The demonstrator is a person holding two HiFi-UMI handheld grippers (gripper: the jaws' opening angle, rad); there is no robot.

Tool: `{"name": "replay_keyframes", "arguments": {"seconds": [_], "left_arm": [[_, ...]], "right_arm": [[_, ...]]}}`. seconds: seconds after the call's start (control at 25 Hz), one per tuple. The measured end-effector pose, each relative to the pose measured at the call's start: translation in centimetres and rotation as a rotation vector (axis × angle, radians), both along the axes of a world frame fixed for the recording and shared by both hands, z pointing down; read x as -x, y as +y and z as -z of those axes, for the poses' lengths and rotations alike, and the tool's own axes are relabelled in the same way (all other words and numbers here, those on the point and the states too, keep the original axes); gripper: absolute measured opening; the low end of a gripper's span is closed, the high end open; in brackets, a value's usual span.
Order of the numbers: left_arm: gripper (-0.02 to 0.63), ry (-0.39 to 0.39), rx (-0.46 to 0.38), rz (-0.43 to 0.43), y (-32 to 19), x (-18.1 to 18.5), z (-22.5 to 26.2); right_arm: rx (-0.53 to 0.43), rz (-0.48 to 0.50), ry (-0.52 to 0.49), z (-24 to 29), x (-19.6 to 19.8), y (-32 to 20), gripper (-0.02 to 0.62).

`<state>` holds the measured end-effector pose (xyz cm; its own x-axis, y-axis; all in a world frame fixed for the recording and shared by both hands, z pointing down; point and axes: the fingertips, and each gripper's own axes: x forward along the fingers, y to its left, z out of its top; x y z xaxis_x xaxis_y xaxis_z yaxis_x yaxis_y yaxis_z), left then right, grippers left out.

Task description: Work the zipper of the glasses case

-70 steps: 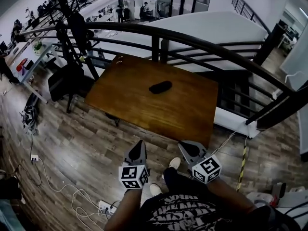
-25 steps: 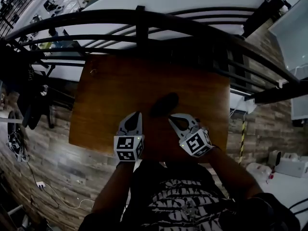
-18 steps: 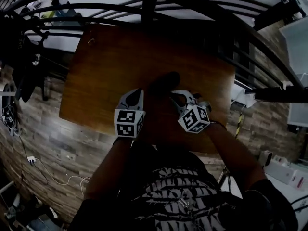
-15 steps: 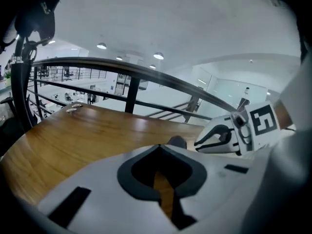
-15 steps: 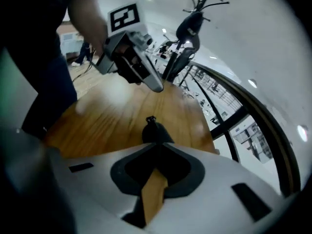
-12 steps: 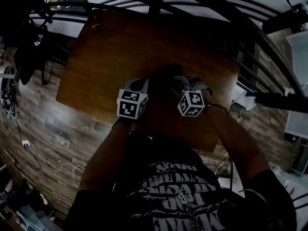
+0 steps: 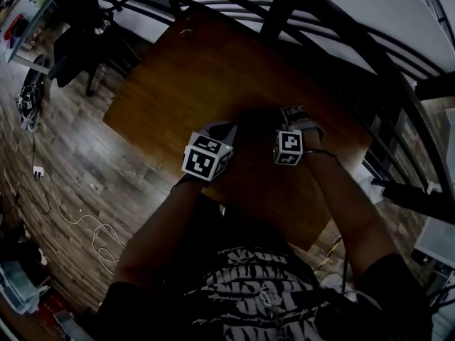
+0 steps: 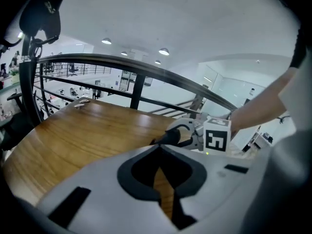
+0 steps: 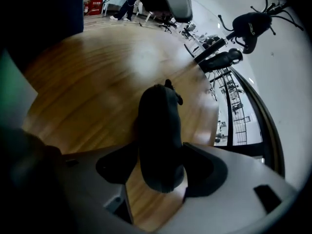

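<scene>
From the head view I get little: it is dark, and the glasses case (image 9: 158, 135) is almost wholly hidden behind the two marker cubes and my operator's forearms, so I read it from the gripper views instead. The right gripper (image 9: 160, 155) has just been opening its jaws and they stand wide, with the near end of the case between them. Whether the dark pads touch its sides I cannot tell, since the case fills most of the gap and its near end overlaps the fingers in this view. The case is a dark, matte, rounded oblong, lying flat and running away from the fingertips. A small nub sticks up at its far end, too small for me to name. The left gripper (image 8: 159, 155) has its jaws closed together on nothing, a thin seam between its grey, smooth fingers. Ahead of its tips and to the right I see the other gripper's white marker cube (image 8: 216, 134). Everything rests on a wooden table (image 9: 97, 82) with a glossy, streaked grain, and a dark curved railing (image 8: 146, 67) runs beyond its far edge.
</scene>
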<state>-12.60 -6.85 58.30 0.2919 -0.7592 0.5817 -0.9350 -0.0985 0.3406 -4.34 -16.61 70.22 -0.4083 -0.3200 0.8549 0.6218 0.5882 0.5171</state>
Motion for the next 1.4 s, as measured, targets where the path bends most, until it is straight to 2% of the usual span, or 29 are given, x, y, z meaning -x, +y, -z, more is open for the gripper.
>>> {"name": "replay_keyframes", "arguments": {"seconds": [0.16, 0.28, 0.4, 0.48, 0.6, 0.68, 0.88, 0.92, 1.0, 1.12, 1.24, 1.4], "left_arm": [[0.006, -0.039, 0.023, 0.016, 1.9, 1.0, -0.5], [0.006, -0.049, 0.043, 0.024, 3.2, 1.6, -1.2], [0.006, -0.065, 0.045, 0.002, 3.7, 1.5, -1.3], [0.006, -0.089, 0.033, -0.044, 3.6, 0.9, -0.9], [0.021, -0.143, 0.021, -0.206, 3.1, -1.4, -0.7], [0.126, -0.208, 0.041, -0.376, 3.2, -3.7, -1.5], [0.182, -0.521, 0.09, -0.788, 3.8, -7.7, -3.7], [0.203, -0.574, 0.098, -0.852, 3.8, -8.1, -4.2], [0.244, -0.63, 0.129, -0.962, 4.3, -9.1, -5.4], [0.303, -0.668, 0.204, -1.084, 4.9, -9.7, -7.7], [0.316, -0.674, 0.266, -1.176, 5.2, -10.3, -9.9], [0.319, -0.708, 0.287, -1.2, 5.0, -10.7, -12.6]], "right_arm": [[-0.008, 0.007, 0.108, -0.9, 0.7, -1.0, 0.262], [0.016, -0.016, 0.118, -1.0, 0.8, -0.5, 0.258], [0.117, -0.09, 0.114, -0.5, 0.0, 0.9, 0.255], [0.188, -0.131, 0.129, 0.0, -0.8, 2.5, 0.255], [0.294, -0.186, 0.161, 0.8, -1.7, 5.1, 0.255], [0.347, -0.209, 0.177, 1.5, -1.9, 6.7, 0.255], [0.421, -0.232, 0.225, 2.2, -2.4, 9.8, 0.255], [0.428, -0.239, 0.233, 2.1, -2.5, 10.2, 0.256], [0.436, -0.249, 0.243, 1.7, -2.8, 11.1, 0.255], [0.456, -0.267, 0.234, 1.0, -3.2, 12.5, 0.255], [0.482, -0.296, 0.198, 0.9, -3.1, 13.0, 0.255], [0.526, -0.306, 0.158, 1.1, -2.9, 13.7, 0.256]]}}
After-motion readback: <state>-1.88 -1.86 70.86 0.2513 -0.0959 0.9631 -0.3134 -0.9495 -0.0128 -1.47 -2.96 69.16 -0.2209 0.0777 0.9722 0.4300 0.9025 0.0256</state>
